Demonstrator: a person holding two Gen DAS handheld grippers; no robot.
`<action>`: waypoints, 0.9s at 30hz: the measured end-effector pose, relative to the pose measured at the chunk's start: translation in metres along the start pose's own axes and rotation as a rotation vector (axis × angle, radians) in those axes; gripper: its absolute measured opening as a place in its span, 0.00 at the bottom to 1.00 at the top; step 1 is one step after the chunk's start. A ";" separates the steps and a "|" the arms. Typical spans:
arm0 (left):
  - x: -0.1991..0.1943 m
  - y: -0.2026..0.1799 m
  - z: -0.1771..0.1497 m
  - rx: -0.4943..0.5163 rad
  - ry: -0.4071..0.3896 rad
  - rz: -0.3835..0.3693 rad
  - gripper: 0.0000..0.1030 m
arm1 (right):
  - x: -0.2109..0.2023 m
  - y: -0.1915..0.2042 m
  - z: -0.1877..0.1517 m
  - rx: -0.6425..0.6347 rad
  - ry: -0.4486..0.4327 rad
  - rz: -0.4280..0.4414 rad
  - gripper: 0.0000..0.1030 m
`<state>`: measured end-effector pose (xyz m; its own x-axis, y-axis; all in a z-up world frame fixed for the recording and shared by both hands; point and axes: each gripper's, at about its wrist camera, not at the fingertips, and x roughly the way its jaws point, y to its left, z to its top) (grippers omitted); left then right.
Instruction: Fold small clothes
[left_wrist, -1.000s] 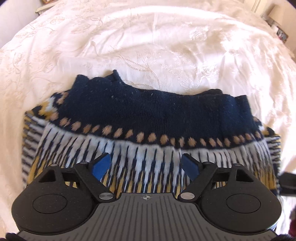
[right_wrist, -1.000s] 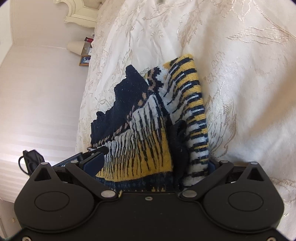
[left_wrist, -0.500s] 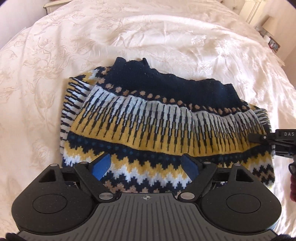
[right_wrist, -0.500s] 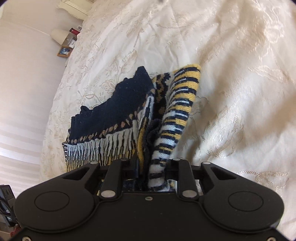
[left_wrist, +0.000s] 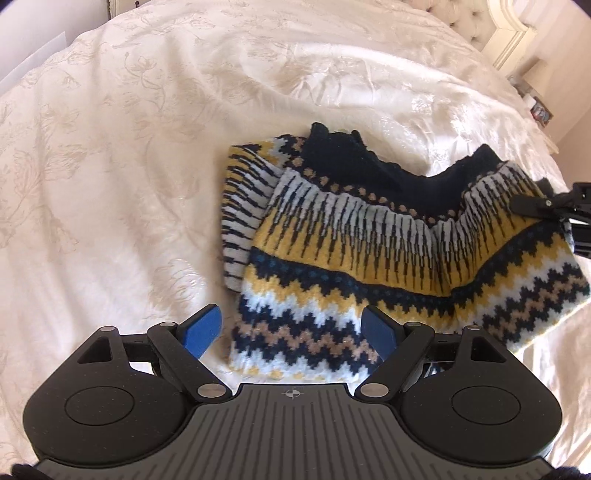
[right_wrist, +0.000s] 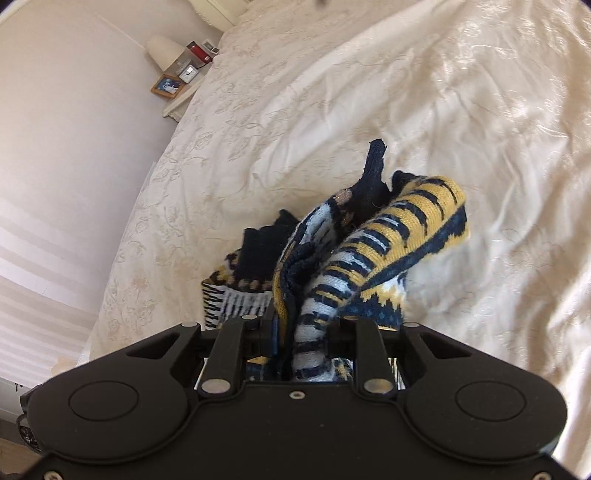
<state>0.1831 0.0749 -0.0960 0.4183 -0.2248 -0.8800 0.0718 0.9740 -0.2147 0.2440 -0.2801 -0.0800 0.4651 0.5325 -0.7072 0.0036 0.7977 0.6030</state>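
Observation:
A small knitted sweater (left_wrist: 369, 236) in navy, yellow, white and tan lies folded on the cream bedspread (left_wrist: 129, 166). My left gripper (left_wrist: 291, 328) hangs open just above the sweater's near left corner, its blue pads (left_wrist: 203, 326) apart and holding nothing. My right gripper (right_wrist: 303, 332) is shut on a bunched edge of the sweater (right_wrist: 369, 236), lifting that side off the bed. In the left wrist view the right gripper (left_wrist: 554, 212) shows at the right edge, clamped on the sweater's raised side.
The cream embroidered bedspread (right_wrist: 461, 110) spreads wide all around the sweater. A nightstand (right_wrist: 177, 81) with a lamp, clock and picture frame stands beside the bed against a pale wall. A cream headboard (left_wrist: 506, 33) rises at the far right.
The right gripper shut on the sweater's edge and raised it, bunching that side. The left gripper, still open, pulled back and leftward, so more of the sweater's lower zigzag bands shows.

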 end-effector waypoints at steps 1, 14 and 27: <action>-0.002 0.007 -0.001 -0.001 0.002 0.000 0.80 | 0.007 0.012 0.000 -0.011 0.007 0.004 0.30; -0.013 0.080 -0.019 -0.059 0.028 0.023 0.80 | 0.129 0.106 -0.032 -0.196 0.182 -0.104 0.30; -0.011 0.090 -0.027 -0.073 0.047 0.015 0.80 | 0.138 0.135 -0.056 -0.242 0.176 0.057 0.44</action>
<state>0.1607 0.1645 -0.1176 0.3762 -0.2127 -0.9018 -0.0016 0.9732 -0.2302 0.2591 -0.0835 -0.1164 0.2979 0.6022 -0.7407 -0.2387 0.7983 0.5530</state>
